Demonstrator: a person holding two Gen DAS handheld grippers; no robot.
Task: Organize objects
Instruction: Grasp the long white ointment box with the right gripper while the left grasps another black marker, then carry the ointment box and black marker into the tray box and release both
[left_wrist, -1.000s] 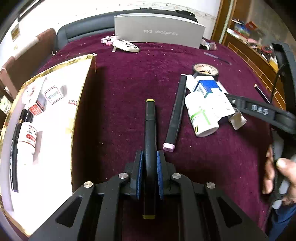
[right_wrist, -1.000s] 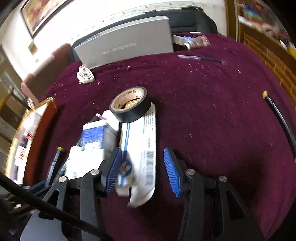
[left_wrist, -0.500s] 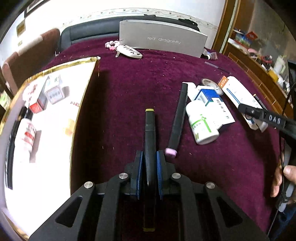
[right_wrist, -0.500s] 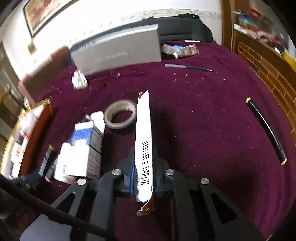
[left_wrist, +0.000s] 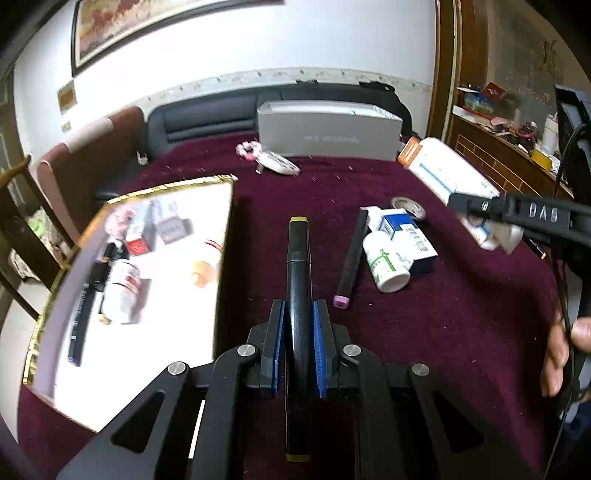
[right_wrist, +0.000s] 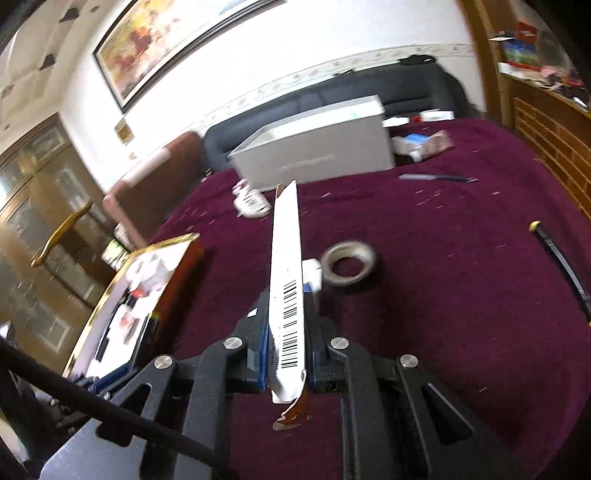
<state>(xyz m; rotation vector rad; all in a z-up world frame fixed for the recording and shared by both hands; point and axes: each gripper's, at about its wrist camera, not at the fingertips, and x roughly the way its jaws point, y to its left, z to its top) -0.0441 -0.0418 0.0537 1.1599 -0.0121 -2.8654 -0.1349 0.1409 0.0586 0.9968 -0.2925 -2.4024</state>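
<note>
My left gripper (left_wrist: 298, 345) is shut on a black marker with yellow ends (left_wrist: 298, 266), held above the maroon table beside the gold-rimmed white tray (left_wrist: 225, 236). My right gripper (right_wrist: 287, 343) is shut on a long white carton with a barcode (right_wrist: 286, 266), lifted well above the table; the carton also shows in the left wrist view (left_wrist: 443, 173). On the table lie a second black marker with a pink cap (left_wrist: 351, 258), a white pill bottle (left_wrist: 386, 264), a blue and white box (left_wrist: 406, 232) and a tape roll (right_wrist: 349, 262).
The tray (right_wrist: 107, 295) holds several small boxes, a bottle and a marker. A grey shoebox (left_wrist: 328, 134) and a keyfob (left_wrist: 279, 164) lie at the back. Another black marker (right_wrist: 561, 266) lies at the right. A pen (right_wrist: 436, 178) lies far back.
My right gripper closed on the white carton and lifted it up off the table. My left gripper rose with the marker, staying shut.
</note>
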